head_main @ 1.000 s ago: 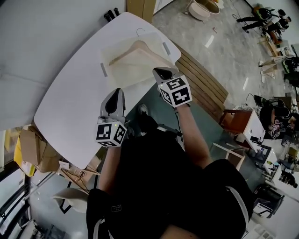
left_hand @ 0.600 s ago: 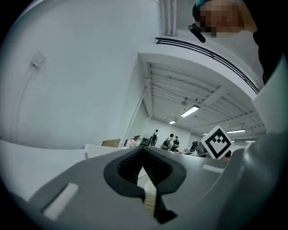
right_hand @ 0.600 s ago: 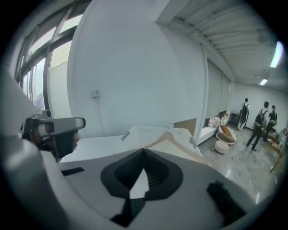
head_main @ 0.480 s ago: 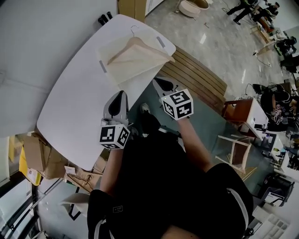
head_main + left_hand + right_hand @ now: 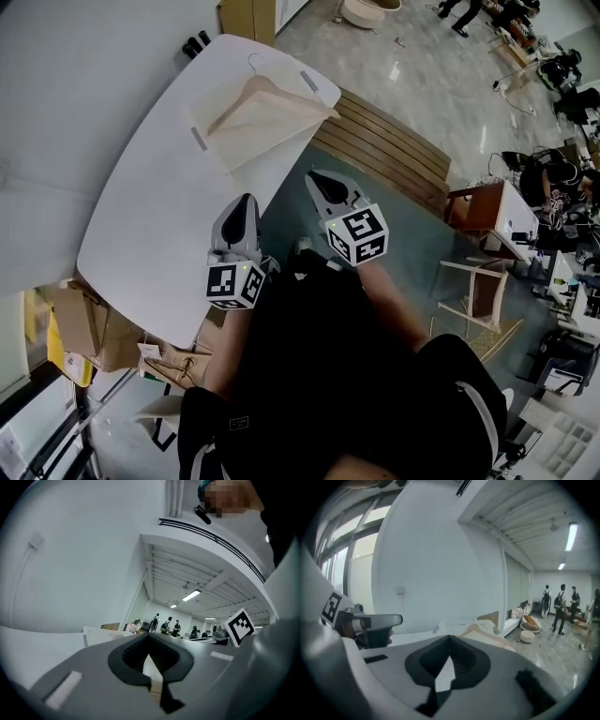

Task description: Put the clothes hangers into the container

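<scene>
The fingers of the left gripper (image 5: 246, 201) are pressed together with nothing between them, and those of the right gripper (image 5: 316, 179) are clenched the same way, also empty. Both point forward and away from the person.

The one wooden clothes hanger (image 5: 267, 98) in sight lies ahead of both, at the far end of the white table (image 5: 141, 216). It lies on the cream container (image 5: 242, 141) with the grey handles. I cannot tell from here whether it sits down inside the container or rests across its rim.

Its long axis runs crosswise to the grippers' pointing direction, from the end near the left handle to the end that pokes past the container's right edge. Its metal hook (image 5: 251, 62) points away from the person.

The left gripper hangs over the table's near edge, with bare tabletop between it and the hanger's left end. The right gripper is off the table, above the floor beside the slatted wooden bench (image 5: 389, 150), and lines up roughly with the hanger's overhanging right end. That makes the right gripper slightly the nearer, though neither is close.

I see no other loose hanger on the table. If the hanger needs seating, my judgement is that the right gripper should reach straight forward to that right end, opening first.
</scene>
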A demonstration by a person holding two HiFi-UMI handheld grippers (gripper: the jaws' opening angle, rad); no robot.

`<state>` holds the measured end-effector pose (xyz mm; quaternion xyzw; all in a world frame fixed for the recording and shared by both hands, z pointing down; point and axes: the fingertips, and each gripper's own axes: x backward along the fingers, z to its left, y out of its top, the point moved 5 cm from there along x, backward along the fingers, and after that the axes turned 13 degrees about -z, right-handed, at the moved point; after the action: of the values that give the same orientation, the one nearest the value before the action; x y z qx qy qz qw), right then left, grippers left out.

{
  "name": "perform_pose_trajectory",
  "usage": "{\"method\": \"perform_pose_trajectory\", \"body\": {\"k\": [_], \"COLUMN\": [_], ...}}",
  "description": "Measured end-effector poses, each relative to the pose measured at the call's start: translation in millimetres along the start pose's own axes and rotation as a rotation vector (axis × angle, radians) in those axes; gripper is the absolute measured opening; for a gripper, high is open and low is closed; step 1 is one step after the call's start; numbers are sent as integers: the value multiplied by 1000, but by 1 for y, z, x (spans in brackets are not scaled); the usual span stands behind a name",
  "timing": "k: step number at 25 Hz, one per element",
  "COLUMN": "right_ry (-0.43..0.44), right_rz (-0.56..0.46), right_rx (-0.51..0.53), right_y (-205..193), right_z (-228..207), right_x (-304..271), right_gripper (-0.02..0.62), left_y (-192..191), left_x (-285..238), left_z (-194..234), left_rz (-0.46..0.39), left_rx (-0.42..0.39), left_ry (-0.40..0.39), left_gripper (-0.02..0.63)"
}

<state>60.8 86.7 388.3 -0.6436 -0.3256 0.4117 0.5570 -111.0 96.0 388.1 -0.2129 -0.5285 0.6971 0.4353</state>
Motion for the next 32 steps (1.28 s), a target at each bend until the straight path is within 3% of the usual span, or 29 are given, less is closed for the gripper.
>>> {"method": "perform_pose_trajectory", "body": {"k": [13, 32], "right_ry": [52, 109], "right_rz": [-19, -6], "right_rx": [-44, -10], "right_y": [-12, -18], "right_z": [-10, -30], "right_x": [24, 42], "right_gripper": [15, 14], "left_y": [-7, -25], "left_x": [-11, -26], "left_z": [-18, -48], "left_rz": [13, 25], "left_rx": [-37, -48], "left_ry": [25, 3], "left_gripper": [4, 5]}}
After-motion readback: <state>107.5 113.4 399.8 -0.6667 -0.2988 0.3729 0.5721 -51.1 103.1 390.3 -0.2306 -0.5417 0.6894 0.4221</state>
